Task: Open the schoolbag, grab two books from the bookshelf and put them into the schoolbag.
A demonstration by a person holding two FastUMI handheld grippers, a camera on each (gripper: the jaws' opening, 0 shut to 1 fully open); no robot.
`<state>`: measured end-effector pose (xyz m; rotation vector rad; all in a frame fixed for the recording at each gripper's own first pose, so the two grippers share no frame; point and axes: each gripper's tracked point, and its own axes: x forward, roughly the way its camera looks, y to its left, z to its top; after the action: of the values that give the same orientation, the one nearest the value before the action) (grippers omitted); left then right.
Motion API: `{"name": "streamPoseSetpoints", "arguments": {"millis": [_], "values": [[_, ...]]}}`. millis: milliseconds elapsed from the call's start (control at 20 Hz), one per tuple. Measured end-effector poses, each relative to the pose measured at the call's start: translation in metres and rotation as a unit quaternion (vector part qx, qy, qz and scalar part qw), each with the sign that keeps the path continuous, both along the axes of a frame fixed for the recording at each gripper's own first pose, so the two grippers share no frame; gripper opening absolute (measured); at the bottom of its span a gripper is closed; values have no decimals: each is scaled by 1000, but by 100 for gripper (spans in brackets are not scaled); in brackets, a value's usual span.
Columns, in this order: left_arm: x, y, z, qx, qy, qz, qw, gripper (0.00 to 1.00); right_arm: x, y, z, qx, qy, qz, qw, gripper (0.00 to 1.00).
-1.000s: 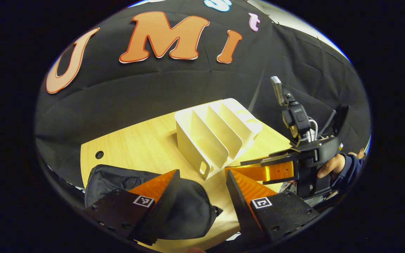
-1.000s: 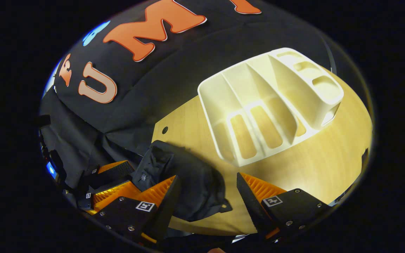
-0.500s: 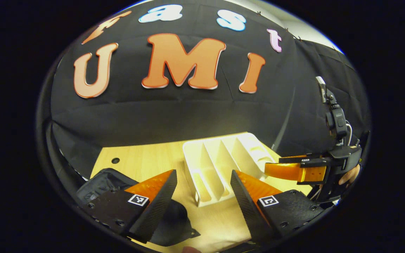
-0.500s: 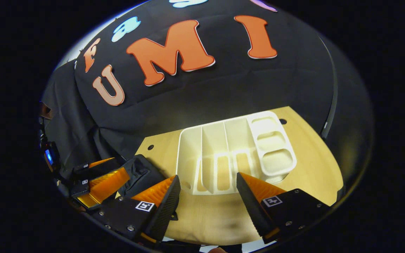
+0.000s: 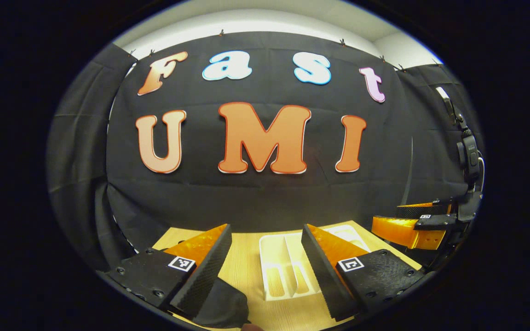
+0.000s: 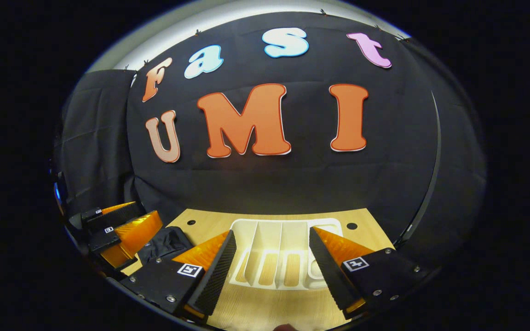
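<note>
The white bookshelf [image 5: 283,266] stands on the wooden table, its slots holding no books; in the right gripper view the bookshelf [image 6: 274,250] lies straight ahead. A black schoolbag [image 5: 219,303] sits at the table's near left, and the schoolbag [image 6: 166,241] shows left of the shelf in the right gripper view. My left gripper [image 5: 265,271] is open and holds nothing, raised above the table. My right gripper [image 6: 272,271] is open too, with nothing between its fingers. The right gripper [image 5: 412,225] appears far right in the left gripper view, the left gripper [image 6: 118,234] far left in the right gripper view.
The wooden table [image 6: 269,312] runs up to the black cloth wall behind it. Small round holes [image 6: 351,225] mark the table's back corners.
Both grippers have tilted up and drawn back, so the wall takes more of each view and the shelf and bag have dropped to the bottom. Both stayed open.
</note>
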<state>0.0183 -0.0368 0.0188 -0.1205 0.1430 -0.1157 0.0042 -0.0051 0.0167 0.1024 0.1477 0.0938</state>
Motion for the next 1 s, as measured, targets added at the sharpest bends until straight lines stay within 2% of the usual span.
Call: {"name": "streamPoseSetpoints", "arguments": {"millis": [200,300,350,650,1000], "values": [[2,3,7,-8,-33,1,999,97,2,-2,19,-7,-61,-36,997,94],[3,6,16,-8,-62,13,998,96,4,4,22,-10,-74,-36,997,94],[2,7,17,-9,-66,14,998,93,3,4,19,-12,-75,-41,996,94],[5,12,9,0,-71,8,997,94,8,14,10,-4,-79,-52,996,94],[6,25,3,4,-76,14,997,95,14,21,13,-29,-92,-54,994,94]]}}
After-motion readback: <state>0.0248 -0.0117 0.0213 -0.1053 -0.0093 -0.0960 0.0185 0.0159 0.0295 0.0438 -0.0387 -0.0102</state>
